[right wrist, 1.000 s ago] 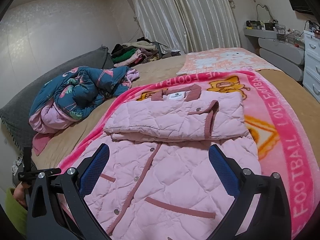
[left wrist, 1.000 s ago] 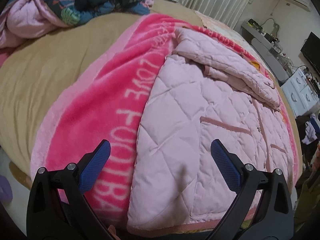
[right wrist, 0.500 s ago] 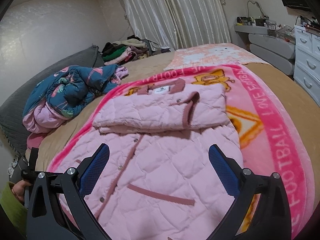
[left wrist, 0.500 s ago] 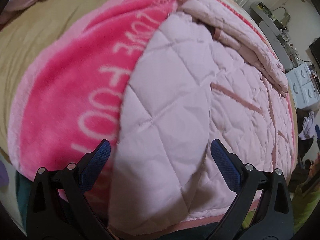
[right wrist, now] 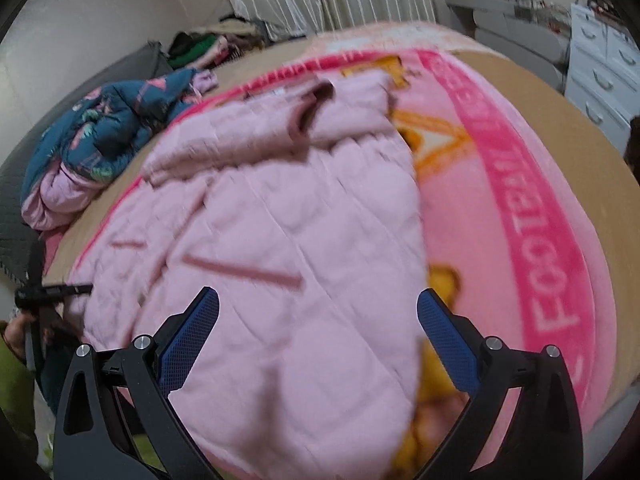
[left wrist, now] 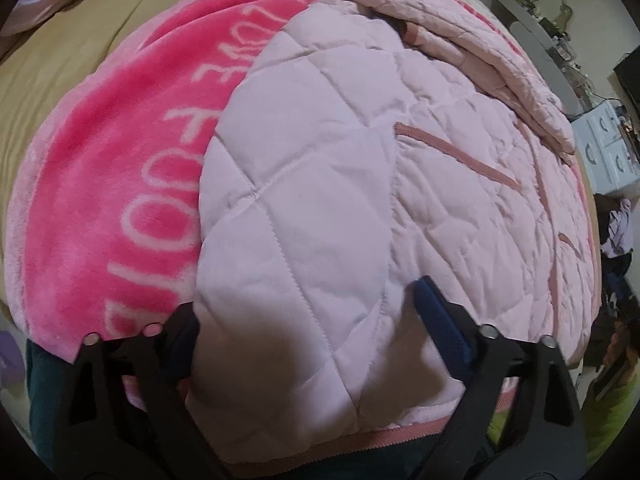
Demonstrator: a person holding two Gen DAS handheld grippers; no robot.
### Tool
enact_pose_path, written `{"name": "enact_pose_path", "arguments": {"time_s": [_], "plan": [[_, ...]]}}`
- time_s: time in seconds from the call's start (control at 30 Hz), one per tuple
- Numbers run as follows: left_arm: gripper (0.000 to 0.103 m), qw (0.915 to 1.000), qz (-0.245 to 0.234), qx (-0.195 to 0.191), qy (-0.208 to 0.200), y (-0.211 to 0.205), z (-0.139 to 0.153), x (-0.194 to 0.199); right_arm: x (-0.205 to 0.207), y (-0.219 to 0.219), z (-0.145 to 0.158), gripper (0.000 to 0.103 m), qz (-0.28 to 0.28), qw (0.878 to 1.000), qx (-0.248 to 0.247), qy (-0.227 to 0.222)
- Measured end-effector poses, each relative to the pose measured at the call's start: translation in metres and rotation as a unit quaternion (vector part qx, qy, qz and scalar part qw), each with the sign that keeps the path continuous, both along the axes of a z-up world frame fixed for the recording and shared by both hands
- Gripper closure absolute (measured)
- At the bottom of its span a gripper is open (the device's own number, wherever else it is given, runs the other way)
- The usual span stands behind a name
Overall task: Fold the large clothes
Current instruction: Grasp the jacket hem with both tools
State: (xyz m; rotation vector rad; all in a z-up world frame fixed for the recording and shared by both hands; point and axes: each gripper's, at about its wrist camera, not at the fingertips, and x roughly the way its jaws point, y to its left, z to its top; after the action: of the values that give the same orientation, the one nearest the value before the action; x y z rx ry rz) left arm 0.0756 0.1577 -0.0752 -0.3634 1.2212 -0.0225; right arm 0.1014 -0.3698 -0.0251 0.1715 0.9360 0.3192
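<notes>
A pale pink quilted jacket (left wrist: pixel 360 184) lies front up on a bright pink blanket (left wrist: pixel 112 184), its sleeves folded across the chest at the far end. My left gripper (left wrist: pixel 308 312) is open, its jaws straddling the jacket's near left hem corner; the left finger is partly hidden under the fabric. In the right wrist view the jacket (right wrist: pixel 280 240) is blurred by motion. My right gripper (right wrist: pixel 318 320) is open, jaws wide over the jacket's near right hem, holding nothing.
The blanket (right wrist: pixel 540 240) covers a tan bed (right wrist: pixel 560 128). A heap of teal and pink bedding (right wrist: pixel 104 136) lies at the far left. White drawers (right wrist: pixel 604 64) and a grey shelf stand at the right. A person's hand with the other gripper (right wrist: pixel 40 300) shows at left.
Both grippers have dropped lower and closer to the jacket's near hem. The left gripper's jaws now straddle the left hem corner. The right view has tilted and blurred.
</notes>
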Motion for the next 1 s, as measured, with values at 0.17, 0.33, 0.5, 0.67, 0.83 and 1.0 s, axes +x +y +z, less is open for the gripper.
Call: {"name": "enact_pose_path", "arguments": {"time_s": [0.17,0.33,0.5,0.67,0.83,1.0], "plan": [[0.036,1.0,-0.006,0.0,-0.008,-0.001,0.004,-0.005,-0.013,-0.02,-0.024,0.004,-0.008,0.999,0.013,0.052],[0.042,0.9998,-0.013,0.002,-0.013,-0.002,0.008,-0.009,-0.03,-0.016,-0.051,0.004,0.024,0.994,0.043,0.102],[0.042,0.9998,-0.013,0.003,-0.012,-0.008,0.008,-0.007,-0.052,-0.002,-0.066,0.004,0.054,0.993,0.039,0.102],[0.042,0.9998,-0.014,0.01,-0.004,-0.007,0.008,-0.009,-0.065,0.008,-0.063,0.027,0.077,0.993,0.029,0.088],[0.039,0.9998,-0.016,0.007,0.006,-0.003,0.007,-0.015,-0.065,0.013,-0.052,0.061,0.091,0.993,0.04,0.068],[0.041,0.999,-0.038,0.015,0.017,-0.01,0.004,-0.015,-0.049,0.006,-0.01,0.078,0.103,0.988,0.111,0.013]]}}
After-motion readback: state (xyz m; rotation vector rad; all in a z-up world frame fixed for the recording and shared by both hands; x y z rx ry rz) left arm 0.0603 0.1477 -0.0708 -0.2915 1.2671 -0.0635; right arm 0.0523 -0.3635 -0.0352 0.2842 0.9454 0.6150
